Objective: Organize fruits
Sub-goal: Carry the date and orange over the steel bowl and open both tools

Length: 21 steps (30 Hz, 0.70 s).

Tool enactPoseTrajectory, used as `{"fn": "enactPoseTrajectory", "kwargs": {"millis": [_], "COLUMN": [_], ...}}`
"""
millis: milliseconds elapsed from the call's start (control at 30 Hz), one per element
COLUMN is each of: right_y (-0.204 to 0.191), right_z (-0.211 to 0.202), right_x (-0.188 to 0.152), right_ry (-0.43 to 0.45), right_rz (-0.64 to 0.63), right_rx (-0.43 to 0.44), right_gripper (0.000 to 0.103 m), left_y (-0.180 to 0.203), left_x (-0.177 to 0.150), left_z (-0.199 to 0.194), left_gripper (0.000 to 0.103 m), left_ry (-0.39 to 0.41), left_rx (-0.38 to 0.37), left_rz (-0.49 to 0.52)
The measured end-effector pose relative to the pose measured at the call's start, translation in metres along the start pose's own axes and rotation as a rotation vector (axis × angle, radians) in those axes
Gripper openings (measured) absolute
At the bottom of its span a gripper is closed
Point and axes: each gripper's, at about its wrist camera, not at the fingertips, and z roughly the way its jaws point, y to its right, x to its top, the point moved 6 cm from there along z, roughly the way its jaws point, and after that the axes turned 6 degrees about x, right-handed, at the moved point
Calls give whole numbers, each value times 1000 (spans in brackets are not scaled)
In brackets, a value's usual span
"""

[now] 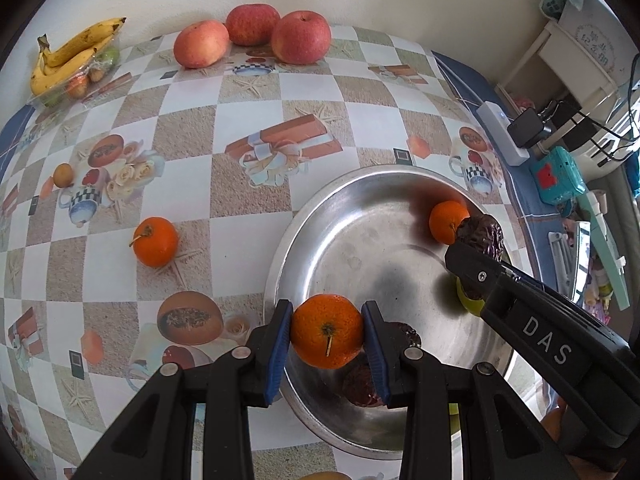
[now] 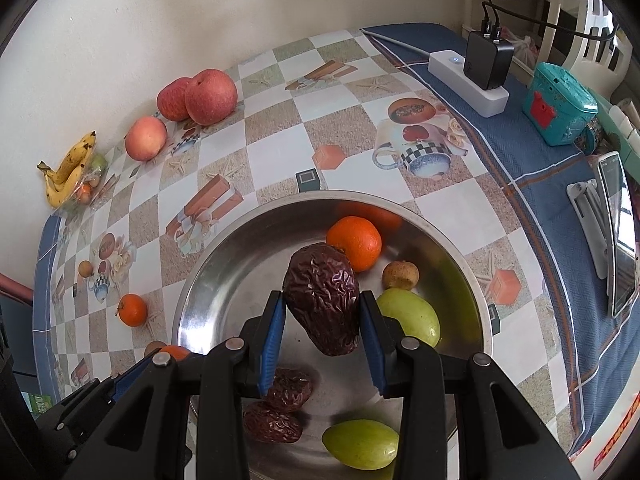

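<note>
Roughly halfway: several fruits sit in the bowl (image 2: 192, 312).
Bowl: orange (image 2: 354, 243), two green fruits (image 2: 410, 316), two dates (image 2: 290, 389), small brown fruit (image 2: 401, 275).
Left gripper (image 1: 327, 338): clamps a mandarin (image 1: 327, 338) over the rim.
Right gripper (image 2: 322, 316): clamps a date (image 2: 322, 312) above the bowl.
Left out: tangerine (image 1: 155, 241), apples (image 1: 302, 37), bananas (image 1: 72, 58).

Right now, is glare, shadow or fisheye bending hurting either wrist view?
Left wrist view: metal bowl shows soft sheen and a dark gripper shadow, held orange sharp, table edges bowed. Right wrist view: held date crisp, window glare far right, corners vignetted black.
</note>
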Motion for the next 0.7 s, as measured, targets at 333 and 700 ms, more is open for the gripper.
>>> {"fn": "enactPoseTrajectory", "kwargs": {"millis": [333,700], "right_y": [-1,-1], "right_z": [6,8], "right_x": [-2,-2], "right_ry": [-25,-32], "right_rz": [-13,-21], "right_rx": [-12,-32], "right_gripper": [40,53], "left_y": [-1,-11], "left_x": [-2,0], "left_z": [4,2], "left_gripper": [52,65], "left_ry": [-22,-24], "left_rx": [4,8], "left_rz": [-2,-36]}}
